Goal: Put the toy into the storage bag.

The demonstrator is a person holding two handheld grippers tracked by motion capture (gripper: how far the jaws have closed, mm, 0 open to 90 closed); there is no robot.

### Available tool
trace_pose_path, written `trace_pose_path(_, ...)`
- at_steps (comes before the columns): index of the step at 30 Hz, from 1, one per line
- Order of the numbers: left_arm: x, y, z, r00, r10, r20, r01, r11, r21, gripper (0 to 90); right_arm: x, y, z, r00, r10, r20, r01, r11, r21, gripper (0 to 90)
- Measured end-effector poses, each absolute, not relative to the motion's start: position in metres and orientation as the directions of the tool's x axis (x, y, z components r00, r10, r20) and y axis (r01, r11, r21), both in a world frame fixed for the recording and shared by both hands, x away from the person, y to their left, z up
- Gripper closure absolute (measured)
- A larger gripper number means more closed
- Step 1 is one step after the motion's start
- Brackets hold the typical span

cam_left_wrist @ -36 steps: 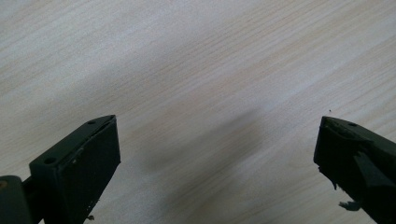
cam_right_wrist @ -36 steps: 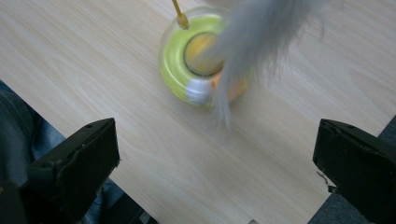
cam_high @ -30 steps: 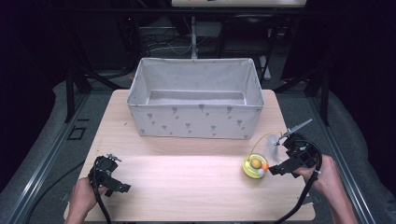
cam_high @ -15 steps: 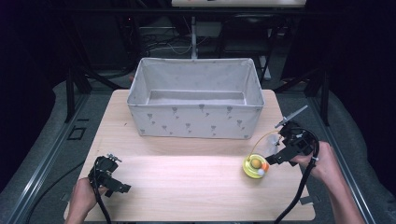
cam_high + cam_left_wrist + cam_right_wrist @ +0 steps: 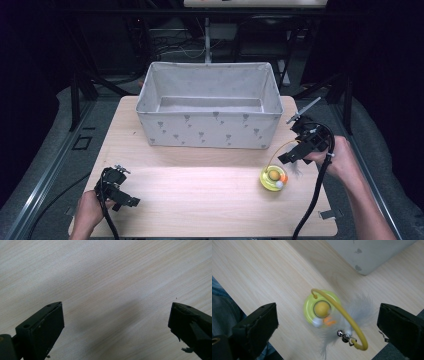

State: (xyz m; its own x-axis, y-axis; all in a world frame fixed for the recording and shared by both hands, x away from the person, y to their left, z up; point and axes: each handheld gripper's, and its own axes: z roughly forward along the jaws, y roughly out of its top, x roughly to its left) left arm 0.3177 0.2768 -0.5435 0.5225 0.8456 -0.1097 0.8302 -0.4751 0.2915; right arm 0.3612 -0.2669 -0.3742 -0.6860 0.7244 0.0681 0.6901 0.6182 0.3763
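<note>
Your left gripper (image 5: 121, 192) sits at the near left corner of the wooden table (image 5: 200, 200). Its jaws stand wide apart over bare wood and hold nothing. A grey fabric bin (image 5: 210, 107) occupies the far centre of the table. To the right of centre, near the front, a yellow cat toy (image 5: 274, 177) rests on the table, with a curved yellow wire, white feathers and small bells. Your right gripper (image 5: 296, 153) hovers just above it, jaws fully spread, gripping nothing.
</note>
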Motion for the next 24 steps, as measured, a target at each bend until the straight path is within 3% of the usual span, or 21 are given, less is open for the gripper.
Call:
trace_pose_path(3, 0.318, 0.277, -0.544, 0.524, 0.845, -0.109, 0.83, -0.477, 0.29, 0.6, 0.364, -0.264, -0.371, -0.695, 0.717, 0.054, 0.681, 0.632, 0.37, 4.8)
trace_pose_path(9, 0.318, 0.276, -0.544, 0.525, 0.844, -0.109, 0.83, -0.479, 0.287, 0.5, 0.372, -0.253, -0.367, -0.708, 0.704, 0.054, 0.673, 0.65, 0.352, 16.4)
trace_pose_path(15, 0.318, 0.276, -0.544, 0.528, 0.843, -0.106, 0.829, -0.484, 0.281, 0.6, 0.376, -0.245, -0.368, -0.713, 0.7, 0.034, 0.672, 0.67, 0.316, 31.6)
trace_pose_path(16, 0.318, 0.276, -0.545, 0.531, 0.841, -0.104, 0.827, -0.487, 0.281, 0.7, 0.377, -0.242, -0.369, -0.714, 0.699, 0.03, 0.673, 0.675, 0.302, 39.2)
trace_pose_path(24, 0.318, 0.276, -0.545, 0.533, 0.84, -0.102, 0.826, -0.491, 0.277, 0.7, 0.378, -0.238, -0.372, -0.727, 0.687, 0.018, 0.663, 0.695, 0.278, 58.4)
